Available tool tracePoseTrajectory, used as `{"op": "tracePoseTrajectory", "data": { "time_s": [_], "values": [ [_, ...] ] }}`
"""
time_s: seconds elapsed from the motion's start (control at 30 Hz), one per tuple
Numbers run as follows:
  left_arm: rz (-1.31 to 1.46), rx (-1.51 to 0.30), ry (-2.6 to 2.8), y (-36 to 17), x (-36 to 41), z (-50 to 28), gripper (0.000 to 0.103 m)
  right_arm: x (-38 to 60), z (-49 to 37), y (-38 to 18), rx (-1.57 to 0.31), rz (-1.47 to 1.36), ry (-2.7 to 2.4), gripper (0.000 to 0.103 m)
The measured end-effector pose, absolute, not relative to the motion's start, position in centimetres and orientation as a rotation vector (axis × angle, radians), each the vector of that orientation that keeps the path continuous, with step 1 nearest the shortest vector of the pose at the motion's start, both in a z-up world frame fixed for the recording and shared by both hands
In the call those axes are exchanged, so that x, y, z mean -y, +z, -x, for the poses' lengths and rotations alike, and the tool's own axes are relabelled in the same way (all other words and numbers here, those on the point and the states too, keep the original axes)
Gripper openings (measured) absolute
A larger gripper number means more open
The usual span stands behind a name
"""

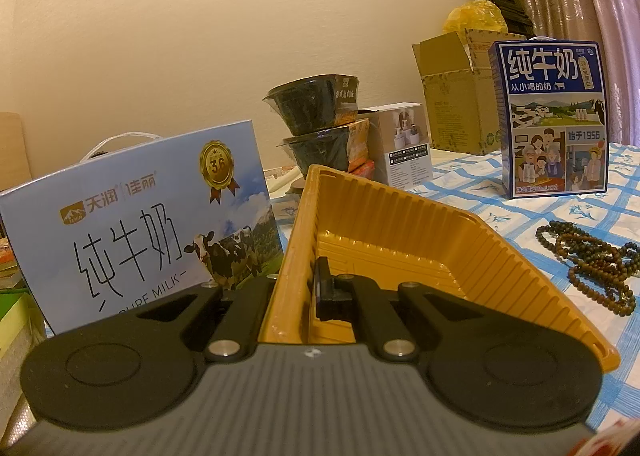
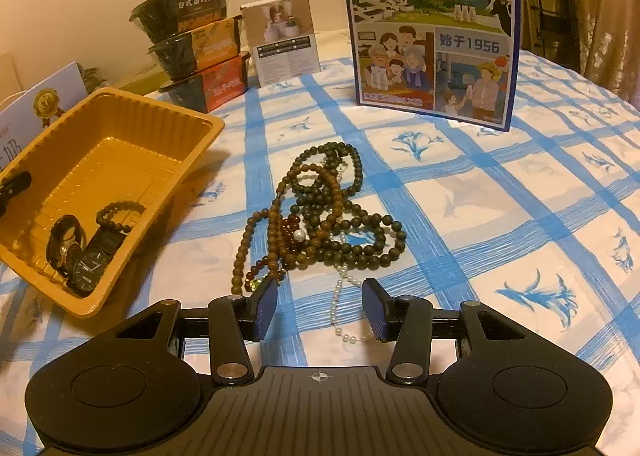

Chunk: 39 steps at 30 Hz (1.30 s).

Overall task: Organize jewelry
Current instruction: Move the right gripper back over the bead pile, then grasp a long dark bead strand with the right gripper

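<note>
My left gripper (image 1: 298, 292) is shut on the near wall of a yellow plastic tray (image 1: 400, 224) and holds it tilted. In the right wrist view the tray (image 2: 192, 124) holds two watches (image 2: 86, 264) and a dark bead bracelet (image 2: 118, 212); the left gripper's finger (image 2: 14, 182) shows at its left rim. A tangled pile of dark wooden bead strands (image 2: 328, 212) lies on the blue checked cloth, also visible in the left wrist view (image 1: 588, 260). A thin pearl strand (image 2: 340, 304) trails from the pile. My right gripper (image 2: 320, 308) is open, low over the pearl strand, empty.
A blue milk carton (image 2: 432, 28) stands behind the beads. Stacked black food bowls (image 2: 192, 40) and a small white box (image 2: 284, 40) stand at the back. A pale blue milk box (image 1: 136, 220) is left of the tray. A cardboard box (image 1: 452, 96) stands far back.
</note>
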<state>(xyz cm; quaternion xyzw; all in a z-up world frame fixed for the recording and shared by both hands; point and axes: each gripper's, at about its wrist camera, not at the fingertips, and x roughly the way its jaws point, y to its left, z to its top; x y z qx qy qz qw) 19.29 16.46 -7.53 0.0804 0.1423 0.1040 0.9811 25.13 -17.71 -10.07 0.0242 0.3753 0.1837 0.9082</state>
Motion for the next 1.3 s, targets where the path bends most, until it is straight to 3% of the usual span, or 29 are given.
{"op": "tracePoseTrajectory", "data": {
  "time_s": [0.47,0.6,1.17,1.3],
  "values": [
    [-0.160,-0.287,0.209,-7.5,-16.5,-19.3,0.004,17.6,-25.9,-10.2,-0.717,-0.012,0.401,0.047],
    [-0.160,-0.286,0.209,-7.5,-16.5,-19.3,0.004,17.1,-26.9,-10.4,-0.685,0.021,0.419,0.031],
    [-0.159,-0.286,0.209,-7.5,-16.5,-19.3,0.003,14.3,-29.4,-12.2,-0.644,0.073,0.471,0.021],
    [-0.155,-0.284,0.210,-7.5,-16.3,-19.2,0.003,13.7,-29.3,-12.4,-0.652,0.103,0.492,0.014]
  ]
}}
